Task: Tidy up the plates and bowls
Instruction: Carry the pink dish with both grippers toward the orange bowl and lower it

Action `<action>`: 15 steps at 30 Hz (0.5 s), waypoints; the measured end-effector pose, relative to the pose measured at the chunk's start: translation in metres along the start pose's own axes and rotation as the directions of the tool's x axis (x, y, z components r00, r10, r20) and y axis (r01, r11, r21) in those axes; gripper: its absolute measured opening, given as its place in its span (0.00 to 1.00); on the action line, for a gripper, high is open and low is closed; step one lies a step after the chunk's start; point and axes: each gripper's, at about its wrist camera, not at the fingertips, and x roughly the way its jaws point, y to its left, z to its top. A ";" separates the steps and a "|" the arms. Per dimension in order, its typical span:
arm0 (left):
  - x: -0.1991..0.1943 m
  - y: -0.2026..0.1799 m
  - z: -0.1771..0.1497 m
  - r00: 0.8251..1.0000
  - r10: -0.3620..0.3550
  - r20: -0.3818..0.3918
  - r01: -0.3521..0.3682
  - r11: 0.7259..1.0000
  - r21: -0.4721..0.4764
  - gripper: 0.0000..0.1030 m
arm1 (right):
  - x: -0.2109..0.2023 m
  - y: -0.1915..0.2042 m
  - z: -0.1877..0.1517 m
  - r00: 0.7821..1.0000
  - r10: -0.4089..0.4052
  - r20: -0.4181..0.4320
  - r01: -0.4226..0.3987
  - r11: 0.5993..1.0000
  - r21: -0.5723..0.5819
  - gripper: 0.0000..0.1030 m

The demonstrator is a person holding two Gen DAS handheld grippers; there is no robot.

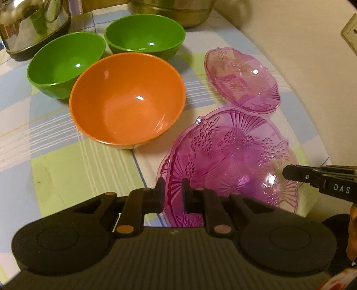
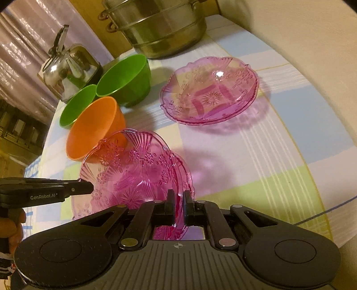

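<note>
A pink see-through plate (image 1: 229, 160) (image 2: 138, 169) with a flower pattern is held by both grippers at opposite rims, tilted over the checked cloth. My left gripper (image 1: 172, 187) (image 2: 89, 188) is shut on its near rim. My right gripper (image 2: 179, 196) (image 1: 287, 172) is shut on the other rim. A second pink plate (image 1: 243, 78) (image 2: 209, 91) lies flat on the table beyond it. An orange bowl (image 1: 127, 100) (image 2: 96, 127) stands right beside the held plate. Two green bowls (image 1: 64, 64) (image 1: 145, 35) (image 2: 78, 107) (image 2: 125, 78) stand behind the orange one.
A shiny steel kettle (image 1: 33, 24) (image 2: 69, 67) and a large steel pot (image 1: 171, 11) (image 2: 160, 29) stand at the back of the table. A pale wall with a socket (image 1: 350, 31) runs along the table's right side. A hand (image 2: 13, 225) grips the left tool.
</note>
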 end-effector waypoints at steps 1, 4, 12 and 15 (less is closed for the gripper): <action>0.002 0.001 -0.001 1.000 0.001 -0.002 -0.001 1.000 -0.003 0.13 | 0.001 0.000 0.000 1.000 -0.003 -0.002 0.003 1.000 -0.003 0.06; 0.007 0.002 -0.001 1.000 0.005 -0.007 -0.005 1.000 -0.008 0.13 | 0.006 0.001 0.001 1.000 -0.010 -0.012 0.010 1.000 -0.007 0.06; 0.016 0.005 0.000 1.000 0.006 -0.011 -0.006 1.000 -0.020 0.14 | 0.014 0.002 0.000 1.000 -0.020 -0.024 0.019 1.000 -0.012 0.07; 0.017 0.005 -0.001 1.000 0.010 -0.008 -0.010 1.000 -0.016 0.14 | 0.016 0.002 0.000 0.999 -0.021 -0.026 0.021 1.000 -0.010 0.07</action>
